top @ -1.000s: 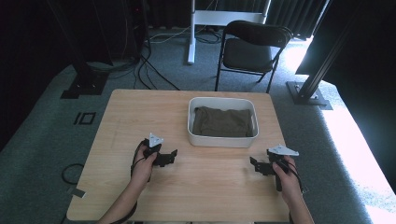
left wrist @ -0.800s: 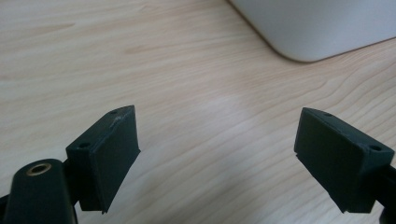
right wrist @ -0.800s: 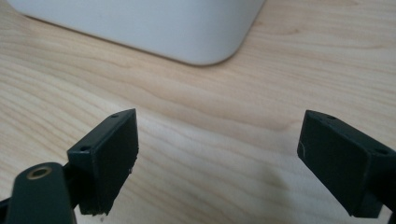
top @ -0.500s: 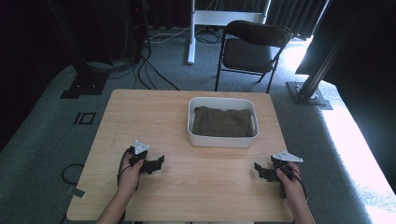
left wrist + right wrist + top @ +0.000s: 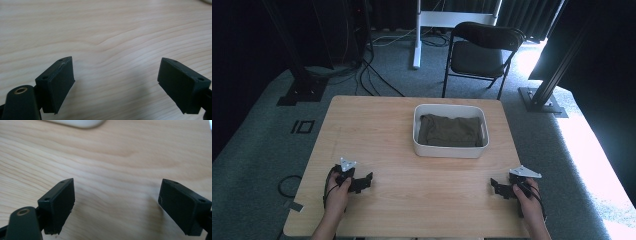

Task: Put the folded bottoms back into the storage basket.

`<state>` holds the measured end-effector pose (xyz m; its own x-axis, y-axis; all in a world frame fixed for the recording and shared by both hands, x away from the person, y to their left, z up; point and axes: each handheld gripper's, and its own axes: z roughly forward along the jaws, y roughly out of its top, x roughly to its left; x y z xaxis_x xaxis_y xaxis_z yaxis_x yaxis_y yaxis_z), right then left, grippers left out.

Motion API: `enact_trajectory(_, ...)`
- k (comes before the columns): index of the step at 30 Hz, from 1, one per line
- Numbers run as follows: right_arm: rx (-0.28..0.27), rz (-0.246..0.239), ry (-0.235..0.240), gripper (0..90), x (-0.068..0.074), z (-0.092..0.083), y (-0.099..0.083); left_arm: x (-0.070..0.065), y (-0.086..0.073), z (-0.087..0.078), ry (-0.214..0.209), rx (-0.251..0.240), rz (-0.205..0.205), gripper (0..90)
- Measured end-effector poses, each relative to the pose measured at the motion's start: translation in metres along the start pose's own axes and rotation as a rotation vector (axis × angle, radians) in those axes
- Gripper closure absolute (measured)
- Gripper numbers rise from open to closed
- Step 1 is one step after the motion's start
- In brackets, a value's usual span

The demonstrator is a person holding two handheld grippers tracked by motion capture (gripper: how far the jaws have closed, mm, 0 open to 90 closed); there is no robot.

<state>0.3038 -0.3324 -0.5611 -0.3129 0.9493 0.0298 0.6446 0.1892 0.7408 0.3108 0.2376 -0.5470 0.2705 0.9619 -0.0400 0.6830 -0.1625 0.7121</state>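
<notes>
A white rectangular tub (image 5: 450, 149) stands on the far middle of the wooden table (image 5: 377, 130), with a folded dark olive cloth (image 5: 451, 131) lying inside it. Low over the near left of the table is my left gripper (image 5: 368, 181), pointing right, jaws wide apart. In the left gripper view the left gripper (image 5: 116, 82) is open, with bare wood between its pads. My right gripper (image 5: 494, 186) sits near the front right corner, pointing left. In the right gripper view the right gripper (image 5: 117, 203) stands open over bare wood, the tub's rim (image 5: 77, 123) at the top edge.
A black folding chair (image 5: 484, 50) stands on the carpet behind the table, next to a white stand (image 5: 418, 30). Cables (image 5: 377, 82) run over the floor at the back left. A black frame post (image 5: 544, 92) rises at the right.
My left hand has drawn back toward the table's near left corner. The right hand has slid a little nearer to the front right edge. Both pairs of jaws stay apart.
</notes>
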Motion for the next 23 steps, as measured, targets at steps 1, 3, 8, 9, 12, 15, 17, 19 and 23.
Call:
enact_trajectory(1, 0.008, -0.002, -0.014, 13.5, 0.000, 0.000, 0.000, 0.002, -0.002, 0.000, 0.009, 0.005, -0.009, 15.1)
enact_trajectory(3, 0.010, 0.001, -0.027, 13.3, 0.000, 0.000, -0.001, 0.006, -0.005, -0.001, 0.023, 0.014, -0.012, 15.1)
enact_trajectory(8, 0.012, 0.009, -0.036, 12.3, 0.001, 0.000, -0.001, 0.011, -0.010, -0.004, 0.077, 0.030, 0.005, 14.3)
enact_trajectory(9, 0.012, 0.014, -0.040, 12.3, 0.001, 0.000, -0.001, 0.011, -0.010, -0.004, 0.081, 0.027, 0.001, 12.4)
enact_trajectory(12, 0.012, 0.018, -0.046, 12.3, 0.002, 0.000, -0.001, 0.013, -0.012, -0.003, 0.089, 0.009, -0.007, 8.8)
enact_trajectory(15, 0.012, 0.021, -0.049, 12.2, 0.002, 0.000, -0.001, 0.011, -0.012, -0.002, 0.103, 0.011, -0.020, 8.2)
enact_trajectory(17, 0.012, 0.023, -0.051, 12.1, 0.002, 0.000, -0.001, 0.010, -0.011, 0.000, 0.132, 0.023, -0.052, 3.1)
enact_trajectory(19, 0.012, 0.030, -0.055, 11.8, 0.002, 0.001, 0.000, 0.007, -0.009, 0.002, 0.159, 0.021, -0.081, 2.4)
enact_trajectory(23, 0.012, 0.032, -0.059, 11.5, 0.002, 0.001, 0.000, 0.006, -0.007, 0.005, 0.186, 0.018, -0.114, 2.3)
